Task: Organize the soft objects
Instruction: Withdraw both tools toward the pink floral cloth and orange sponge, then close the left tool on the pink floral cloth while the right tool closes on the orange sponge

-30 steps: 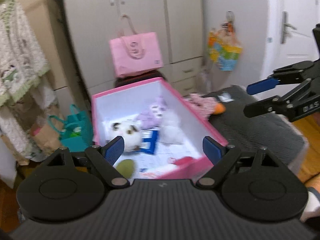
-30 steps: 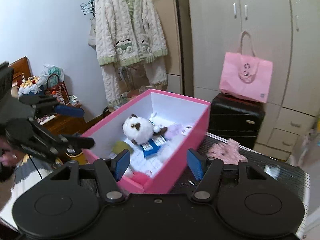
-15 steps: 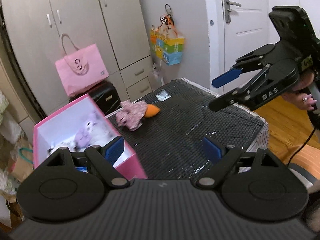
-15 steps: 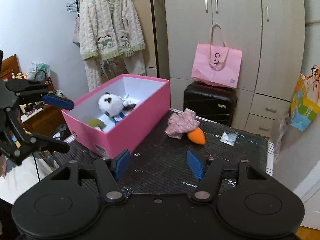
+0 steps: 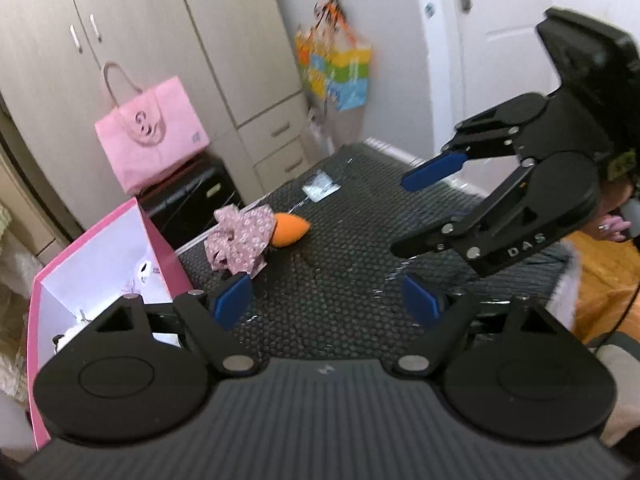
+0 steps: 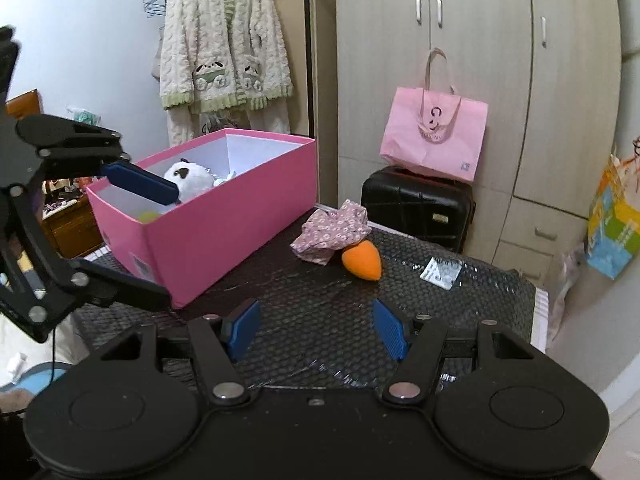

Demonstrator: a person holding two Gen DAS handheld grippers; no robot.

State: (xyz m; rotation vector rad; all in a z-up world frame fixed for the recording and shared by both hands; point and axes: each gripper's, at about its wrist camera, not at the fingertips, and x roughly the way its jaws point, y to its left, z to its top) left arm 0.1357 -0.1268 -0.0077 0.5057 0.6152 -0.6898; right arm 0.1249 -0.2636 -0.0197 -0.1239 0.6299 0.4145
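Shift: your left gripper (image 5: 327, 303) swings from the pink box (image 6: 224, 236) toward the table (image 5: 340, 280), fingers narrowing slightly, apart, empty.
Right gripper (image 6: 316, 330): fingers apart, empty.
Ahead: floral cloth (image 6: 330, 232) touches orange toy (image 6: 362, 260).

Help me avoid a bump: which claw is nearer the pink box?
Left. The left claw hangs right by the box's near corner, nothing between its fingers. The right claw is over the mat, further right.

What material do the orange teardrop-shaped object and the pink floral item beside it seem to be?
Orange teardrop-shaped object: probably soft foam or sponge, matte, smooth, with no shine. Pink floral item: thin woven fabric, crumpled into folds, with a small white flower print.
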